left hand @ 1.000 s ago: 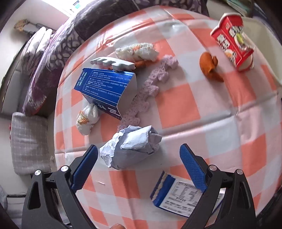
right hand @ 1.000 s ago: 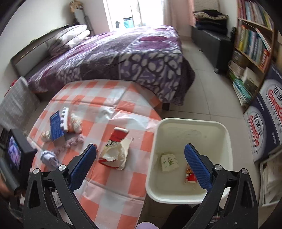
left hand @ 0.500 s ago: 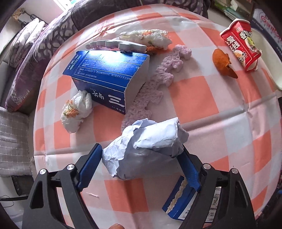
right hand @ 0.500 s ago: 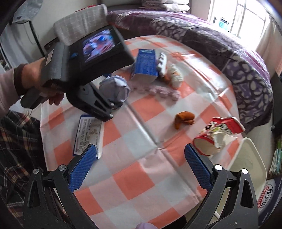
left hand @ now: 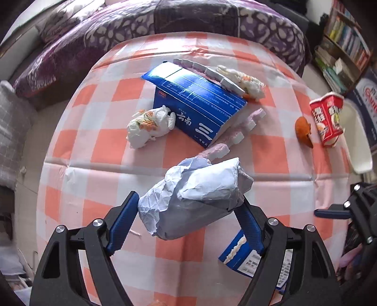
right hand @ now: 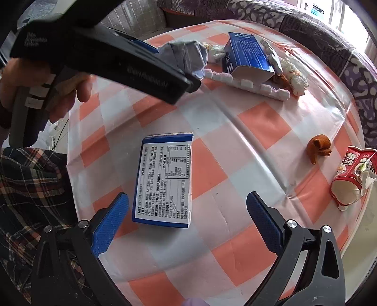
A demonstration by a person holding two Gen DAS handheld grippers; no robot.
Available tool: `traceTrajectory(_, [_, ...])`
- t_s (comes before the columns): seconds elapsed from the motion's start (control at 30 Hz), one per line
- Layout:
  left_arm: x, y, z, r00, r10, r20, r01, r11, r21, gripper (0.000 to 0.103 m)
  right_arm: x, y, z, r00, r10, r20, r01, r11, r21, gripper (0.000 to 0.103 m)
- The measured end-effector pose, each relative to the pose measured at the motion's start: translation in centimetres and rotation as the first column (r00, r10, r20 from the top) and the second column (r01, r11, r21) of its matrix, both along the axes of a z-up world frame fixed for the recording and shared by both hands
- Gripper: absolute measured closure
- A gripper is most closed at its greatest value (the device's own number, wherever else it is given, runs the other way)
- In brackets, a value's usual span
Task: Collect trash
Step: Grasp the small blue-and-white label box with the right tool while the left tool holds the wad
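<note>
My left gripper [left hand: 188, 211] is shut on a crumpled pale-blue paper wad [left hand: 195, 197] and holds it above the checked table [left hand: 101, 183]; the wad also shows in the right wrist view [right hand: 186, 56]. My right gripper [right hand: 188, 221] is open and empty, hovering over a flat blue-and-white box [right hand: 165, 179], which lies between its fingers' line of sight. On the table lie a large blue carton [left hand: 198, 110], a white wrapper ball [left hand: 148, 124], pink foam strips [right hand: 245, 82], an orange peel [right hand: 319, 148] and a red snack bag [right hand: 353, 171].
A white bin [left hand: 358, 141] stands off the table's right edge. A purple bed [left hand: 188, 18] lies behind the table, a bookshelf [left hand: 344, 44] at the far right. The person's hand [right hand: 63, 94] holds the left gripper.
My left gripper closed on the paper wad and lifted it off the table. My right gripper swung from the bin to above the flat box.
</note>
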State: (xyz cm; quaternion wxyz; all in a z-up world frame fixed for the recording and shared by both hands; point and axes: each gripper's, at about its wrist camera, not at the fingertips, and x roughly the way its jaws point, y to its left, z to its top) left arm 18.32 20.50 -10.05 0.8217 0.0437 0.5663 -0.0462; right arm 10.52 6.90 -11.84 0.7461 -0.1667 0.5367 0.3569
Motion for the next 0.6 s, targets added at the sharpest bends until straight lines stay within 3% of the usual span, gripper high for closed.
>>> traceTrajectory(0.17, [-1.1,1.7,1.3,0.996,0.085,-0.027,-0.088,0.983,-0.161,0.025,-0.1,1.2,-1.2,0.999,-0.031,0.016,0.031,0.999,-0.024,0.013])
traceTrajectory(0.23, [-1.2,2.8,1.3,0.99,0.121,-0.075,-0.137,0.954,-0.265,0.025,-0.3,1.6,-1.6,0.999,-0.031,0.013,0.032,0.999,-0.036,0.038])
traceTrajectory(0.3, [-1.4,3.9,1.1,0.98,0.162,-0.114,-0.191,0.924,-0.33,0.024,-0.3,1.8,-1.4,0.999,-0.03,0.019,0.031,0.999,-0.013,0.053])
traceTrajectory(0.37, [-1.4,5.0,0.6,0.965,0.205,-0.165,-0.255,0.885,-0.39,0.024,-0.4,1.9,-0.9,0.998,-0.035,0.046,0.035,0.999,0.003,0.053])
traceTrajectory(0.43, [-1.5,5.9,0.4,0.952,0.245,-0.182,-0.3,0.86,-0.414,0.024,-0.2,1.8,-0.5,0.997,-0.05,0.063,0.049,0.999,0.016,0.053])
traceTrajectory(0.6, [-1.7,6.9,0.9,0.933,0.332,-0.135,-0.359,0.862,-0.358,0.024,0.6,0.3,0.6,0.988,-0.117,0.097,0.112,0.992,0.053,0.054])
